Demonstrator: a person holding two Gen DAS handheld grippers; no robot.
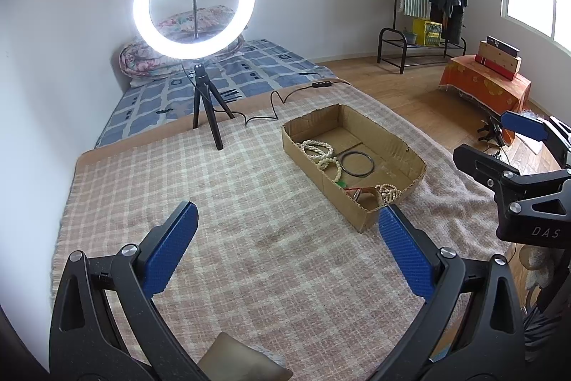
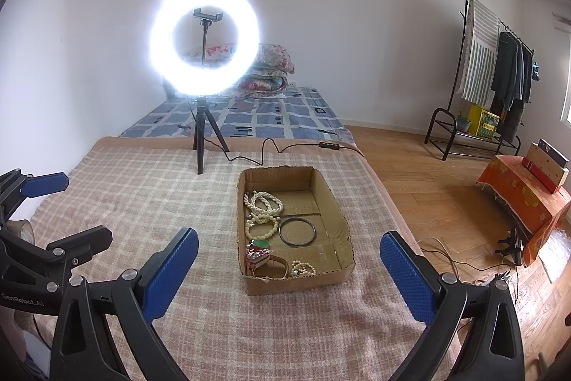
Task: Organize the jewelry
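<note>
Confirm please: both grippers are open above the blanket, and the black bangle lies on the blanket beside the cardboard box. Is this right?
Not quite. The black bangle lies inside the cardboard box, as the right wrist view shows. Both the left gripper and right gripper are open above the blanket.

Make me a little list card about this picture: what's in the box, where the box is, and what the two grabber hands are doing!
box: open cardboard box on a checked blanket
inside: cream bead strands, a dark bangle, a red-patterned piece
left gripper: open, holding nothing, above the blanket
right gripper: open, holding nothing, facing the box
behind box: lit ring light on a tripod
</note>
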